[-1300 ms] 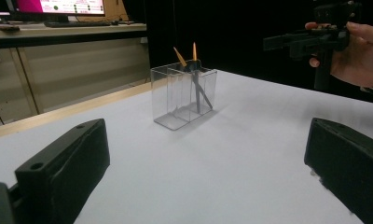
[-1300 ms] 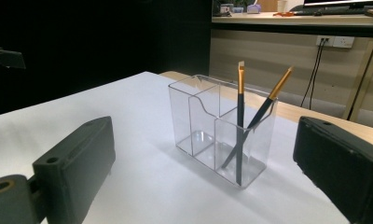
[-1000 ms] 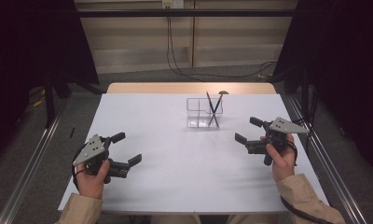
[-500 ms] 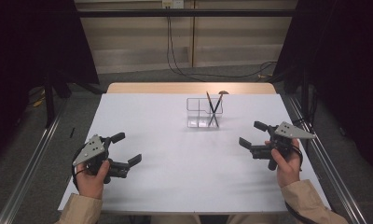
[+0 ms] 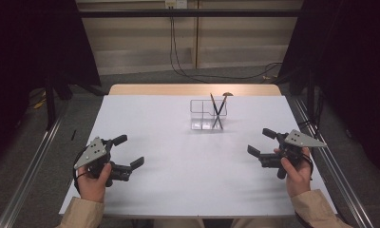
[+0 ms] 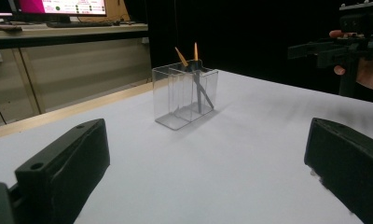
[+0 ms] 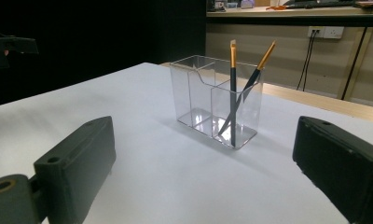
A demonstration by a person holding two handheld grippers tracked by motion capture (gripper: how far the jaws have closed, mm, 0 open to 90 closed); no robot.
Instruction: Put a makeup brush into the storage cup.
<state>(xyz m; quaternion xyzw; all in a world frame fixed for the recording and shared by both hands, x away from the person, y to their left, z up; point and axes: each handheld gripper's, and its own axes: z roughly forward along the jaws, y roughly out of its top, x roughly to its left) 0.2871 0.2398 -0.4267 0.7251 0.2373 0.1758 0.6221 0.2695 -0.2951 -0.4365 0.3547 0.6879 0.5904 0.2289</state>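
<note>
A clear acrylic organizer [image 5: 201, 114] with several compartments stands at the back middle of the white table [image 5: 178, 190]. Two dark brushes with gold ferrules [image 5: 217, 110] lean crossed in its right compartment. My left gripper [image 5: 131, 151] hovers open and empty over the table's near left. On the near right, my right gripper [image 5: 258, 141] is open and empty too. In the left gripper view the organizer [image 6: 177, 100] and brushes [image 6: 197, 84] lie well ahead of my open jaws, with the right gripper [image 6: 331, 46] beyond. The right gripper view has the organizer [image 7: 198, 98] and brushes [image 7: 232, 93] ahead.
A wooden strip [image 5: 193, 90] runs along the table's far edge. Metal rails [image 5: 31, 161] flank both sides, and cables [image 5: 212, 76] lie on the floor behind. A desk with a monitor [image 6: 58, 7] stands in the background. Broad bare tabletop separates the grippers from the organizer.
My right gripper has drifted a little to the right and toward the near edge. The left gripper, organizer and brushes have stayed put.
</note>
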